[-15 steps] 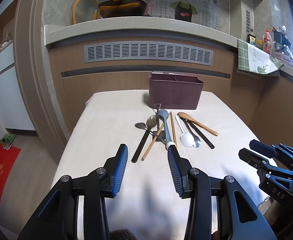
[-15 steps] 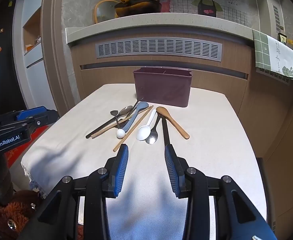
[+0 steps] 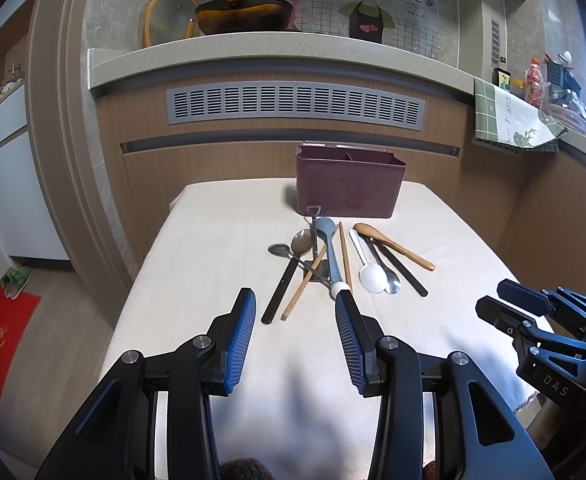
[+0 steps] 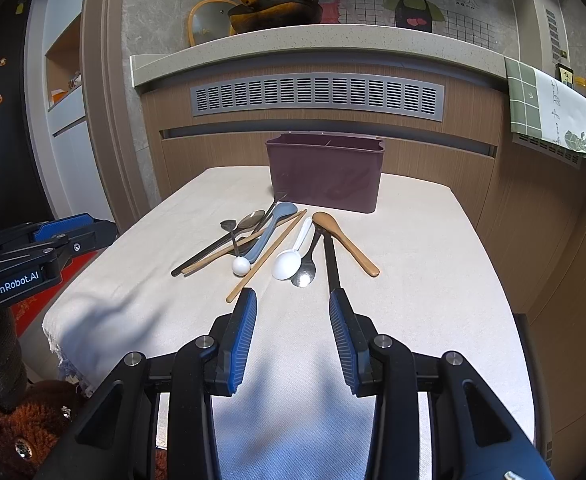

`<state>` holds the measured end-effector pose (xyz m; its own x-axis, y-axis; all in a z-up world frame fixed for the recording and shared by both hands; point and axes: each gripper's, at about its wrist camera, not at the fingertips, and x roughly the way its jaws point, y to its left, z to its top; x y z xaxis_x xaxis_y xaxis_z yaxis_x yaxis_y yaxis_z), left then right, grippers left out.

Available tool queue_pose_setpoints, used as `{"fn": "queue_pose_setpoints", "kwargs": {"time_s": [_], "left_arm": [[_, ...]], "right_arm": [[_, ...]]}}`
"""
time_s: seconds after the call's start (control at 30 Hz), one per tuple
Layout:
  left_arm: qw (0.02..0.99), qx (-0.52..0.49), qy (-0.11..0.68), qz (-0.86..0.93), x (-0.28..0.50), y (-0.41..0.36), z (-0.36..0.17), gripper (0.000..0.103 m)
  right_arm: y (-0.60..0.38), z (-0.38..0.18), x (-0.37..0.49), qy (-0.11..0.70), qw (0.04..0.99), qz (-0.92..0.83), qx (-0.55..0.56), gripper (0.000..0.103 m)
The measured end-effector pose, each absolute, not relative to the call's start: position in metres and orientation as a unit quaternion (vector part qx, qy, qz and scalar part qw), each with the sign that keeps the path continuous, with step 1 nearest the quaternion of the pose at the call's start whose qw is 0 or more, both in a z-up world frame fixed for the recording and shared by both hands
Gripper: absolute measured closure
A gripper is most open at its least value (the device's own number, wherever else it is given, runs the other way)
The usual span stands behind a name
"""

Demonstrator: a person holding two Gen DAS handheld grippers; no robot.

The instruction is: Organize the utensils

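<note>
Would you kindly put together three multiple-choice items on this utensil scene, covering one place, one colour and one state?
1. Where does the utensil holder stand relative to the loose utensils?
A. Behind them, at the table's far end
B. On the floor
C. On the counter

2. What colour is the plastic spoon lying between the chopstick and the metal spoon?
A. Red
B. White
C. Green

3. What is the state of the right gripper?
A. Shut on a spoon
B. Holding the holder
C. Open and empty

Answers: 1 A, the holder sits beyond the pile on the table; 2 B, its bowl is plainly white; 3 C, its jaws stand apart with nothing between.
</note>
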<state>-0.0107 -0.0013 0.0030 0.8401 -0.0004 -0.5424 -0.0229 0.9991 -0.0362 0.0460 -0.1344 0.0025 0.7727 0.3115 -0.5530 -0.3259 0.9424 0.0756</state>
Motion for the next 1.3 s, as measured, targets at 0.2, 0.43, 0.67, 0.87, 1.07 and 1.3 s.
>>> {"fn": "queue_pose_setpoints", "kwargs": {"time_s": [0.2, 0.43, 0.67, 0.87, 1.07, 1.3], "left_arm": [[0.959, -0.023, 0.284, 0.003, -0.015, -0.005, 0.002, 0.06], [0.958, -0.024, 0.285, 0.003, -0.013, -0.003, 0.002, 0.06], [0.955, -0.033, 0.296, -0.009, -0.008, -0.001, 0.0, 0.06], [0.953, -0.035, 0.3, -0.01, 0.007, 0.007, 0.005, 0.06], [0.945, -0.055, 0.322, -0.02, 0.038, 0.019, -0.001, 0.06], [0.932, -0.098, 0.347, -0.016, 0.073, 0.049, -0.024, 0.06]], "right_arm": [[-0.135, 0.003, 0.046, 0.291, 0.942, 0.168, -0.013, 0.067], [-0.134, 0.002, 0.045, 0.287, 0.943, 0.167, -0.011, 0.067], [-0.134, 0.0, 0.048, 0.284, 0.943, 0.171, -0.006, 0.067], [-0.137, -0.005, 0.056, 0.297, 0.94, 0.17, -0.005, 0.067], [-0.142, -0.014, 0.085, 0.316, 0.937, 0.15, -0.026, 0.067], [-0.143, -0.029, 0.142, 0.352, 0.921, 0.159, -0.057, 0.067]]}}
